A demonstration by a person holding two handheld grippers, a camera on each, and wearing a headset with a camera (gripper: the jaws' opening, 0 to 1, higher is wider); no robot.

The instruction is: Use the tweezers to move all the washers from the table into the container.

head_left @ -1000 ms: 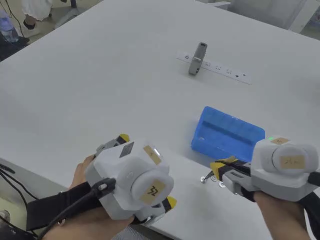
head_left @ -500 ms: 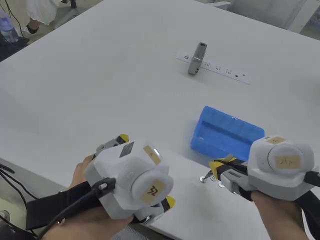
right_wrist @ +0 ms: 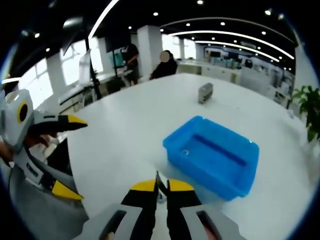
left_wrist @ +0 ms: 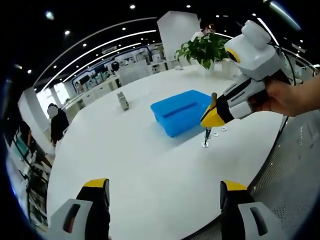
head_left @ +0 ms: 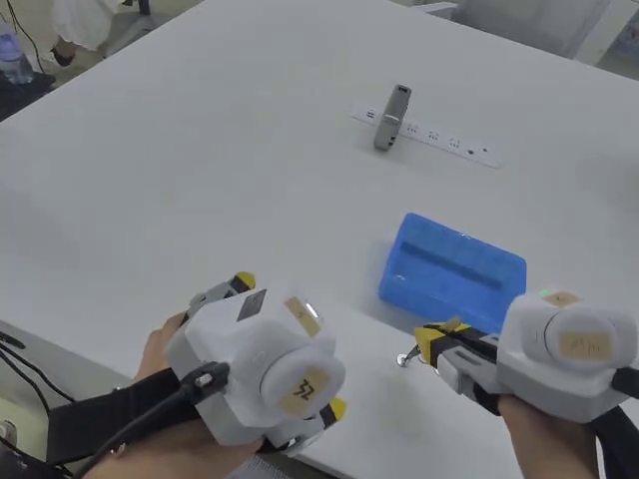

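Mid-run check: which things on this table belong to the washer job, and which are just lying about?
Job:
- washers on the table
- tweezers, clamped in the right gripper
- blue container

Lying about:
- power strip
- grey block standing on the strip
- potted plant at the far edge

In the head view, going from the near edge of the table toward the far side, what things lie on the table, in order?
Washer → blue container → power strip with a grey plug on it.
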